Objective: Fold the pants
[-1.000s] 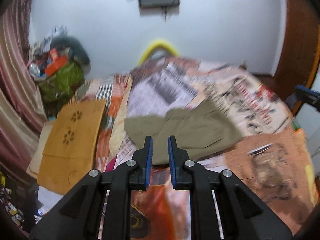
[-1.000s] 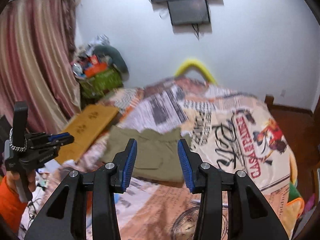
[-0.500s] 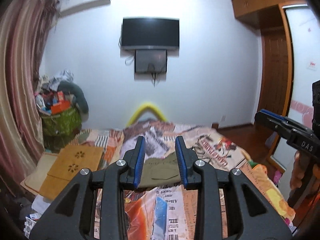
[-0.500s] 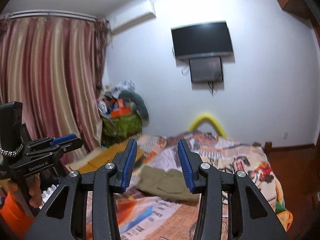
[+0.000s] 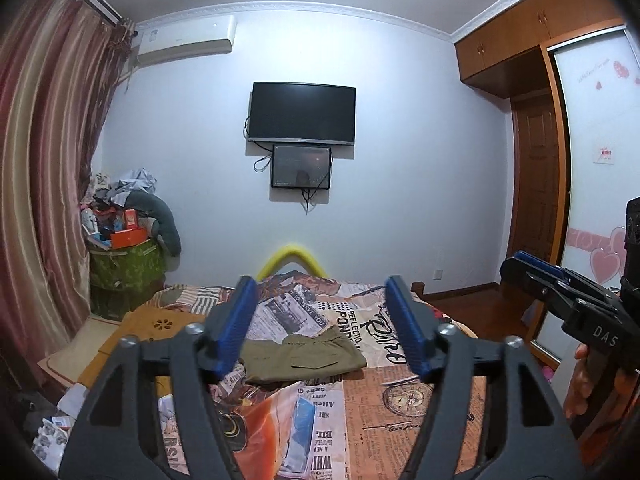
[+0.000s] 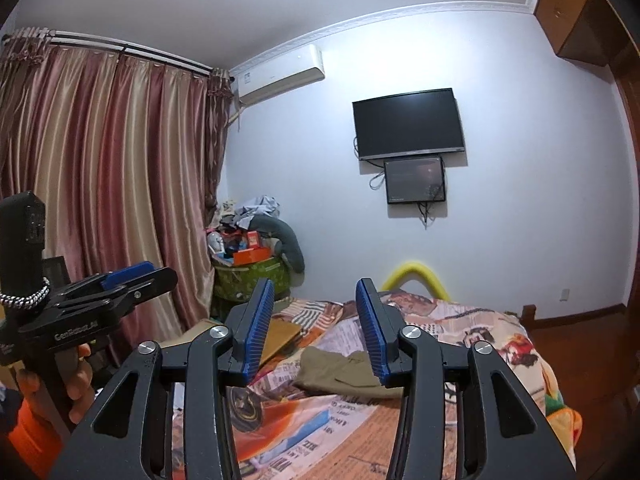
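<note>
Left and right wrist views of a bedroom. The left tool (image 5: 322,328) is held above the near end of the bed (image 5: 416,412), its blue-padded jaws spread wide with nothing between them; the right tool (image 6: 316,330) is likewise released and empty, raised clear of the bedding. Each tool appears at the edge of the other's view, gripped by a hand: the right hand (image 5: 588,384) at the right margin of the left view, the left hand (image 6: 78,382) at the left margin of the right view. The olive-green pants (image 5: 304,356) lie folded into a compact rectangle on the newspaper-print bedspread (image 5: 360,320), near the middle of the bed, well apart from both tools. A tan perforated board (image 5: 160,326) rests at the bed's left edge. Behind it, a green bin (image 6: 250,280) heaped with clutter stands in the corner beside striped pink curtains (image 6: 104,184). A television (image 5: 302,114) is mounted on the far wall with a smaller screen (image 5: 301,167) just below it, and an air conditioner (image 5: 186,40) hangs near the ceiling. A yellow arched tube (image 5: 290,258) rises at the far end of the bed.
</note>
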Motion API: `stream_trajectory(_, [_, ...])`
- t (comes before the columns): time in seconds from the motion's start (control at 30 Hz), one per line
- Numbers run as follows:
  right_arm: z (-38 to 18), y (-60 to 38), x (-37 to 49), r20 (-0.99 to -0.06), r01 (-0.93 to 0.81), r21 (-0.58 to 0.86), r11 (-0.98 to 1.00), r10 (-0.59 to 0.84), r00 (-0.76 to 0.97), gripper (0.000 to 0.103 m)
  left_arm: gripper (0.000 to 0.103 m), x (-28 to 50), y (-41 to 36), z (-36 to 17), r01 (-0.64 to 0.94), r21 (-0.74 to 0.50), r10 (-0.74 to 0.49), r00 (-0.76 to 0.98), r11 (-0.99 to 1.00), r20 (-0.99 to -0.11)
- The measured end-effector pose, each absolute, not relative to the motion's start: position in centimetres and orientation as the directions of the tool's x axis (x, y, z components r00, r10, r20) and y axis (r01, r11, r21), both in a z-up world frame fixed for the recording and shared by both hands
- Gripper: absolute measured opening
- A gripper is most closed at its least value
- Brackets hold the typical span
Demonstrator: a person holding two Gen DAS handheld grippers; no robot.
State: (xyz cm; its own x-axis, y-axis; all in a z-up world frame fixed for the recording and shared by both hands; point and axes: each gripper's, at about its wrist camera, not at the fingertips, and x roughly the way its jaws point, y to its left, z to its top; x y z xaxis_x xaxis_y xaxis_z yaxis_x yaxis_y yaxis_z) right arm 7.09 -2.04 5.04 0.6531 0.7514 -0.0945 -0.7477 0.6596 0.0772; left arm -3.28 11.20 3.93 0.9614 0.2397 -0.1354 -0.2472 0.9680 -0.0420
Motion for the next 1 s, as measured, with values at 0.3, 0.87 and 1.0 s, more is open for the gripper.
stream_trajectory(0.3, [4.9, -2.0, 7.0, -0.090, -0.692, 0.097, 0.716, 0.699, 0.710, 0.093, 0.102, -4.2, 10.9, 2.9, -0.282, -0.051, 0.275, 0.954, 0.958, -0.119])
stream_trajectory(0.87, [3.9, -2.5, 6.2, -0.105, -0.672, 0.084, 0.735, 0.678, 0.728, 0.102, 0.103, -3.8, 11.1, 1.9, -0.296, -0.060, 0.286, 0.948, 0.953, -0.143])
stream_trajectory(1.0, [3.9, -2.6, 6.1, -0.106, -0.672, 0.083, 0.736, 0.677, 0.728, 0.102, 0.103, -3.7, 11.3, 1.8, -0.300, -0.060, 0.288, 0.946, 0.952, -0.147])
